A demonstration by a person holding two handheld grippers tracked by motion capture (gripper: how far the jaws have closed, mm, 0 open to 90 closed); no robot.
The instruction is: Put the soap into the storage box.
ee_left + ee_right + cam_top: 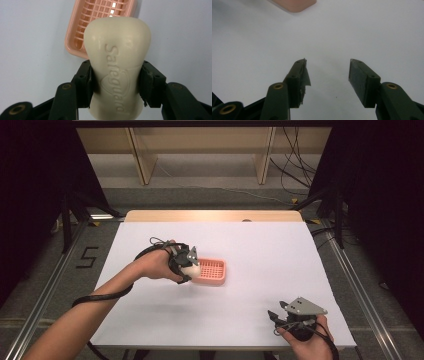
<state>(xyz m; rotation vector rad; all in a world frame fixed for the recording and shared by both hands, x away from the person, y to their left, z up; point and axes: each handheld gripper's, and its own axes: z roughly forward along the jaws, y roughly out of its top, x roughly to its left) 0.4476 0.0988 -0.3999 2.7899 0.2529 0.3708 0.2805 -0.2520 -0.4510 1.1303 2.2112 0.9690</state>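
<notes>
I keep the left hand-held gripper (pixel 115 85) clamped on the soap bar (pixel 117 60), poised over the pink soap dish (pixel 214 271) for placing; my right hand-held gripper (pixel 328 80) rests apart, empty, above the worktop (pixel 260 250).

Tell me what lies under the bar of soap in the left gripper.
Beneath the soap bar, clamped in the left gripper, sits the pink slotted soap dish on the white table. The soap covers the dish's near right part, so that part stays unseen.

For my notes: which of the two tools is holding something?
The left tool: it clamps the cream soap bar. The right tool stands open, with nothing between.
</notes>
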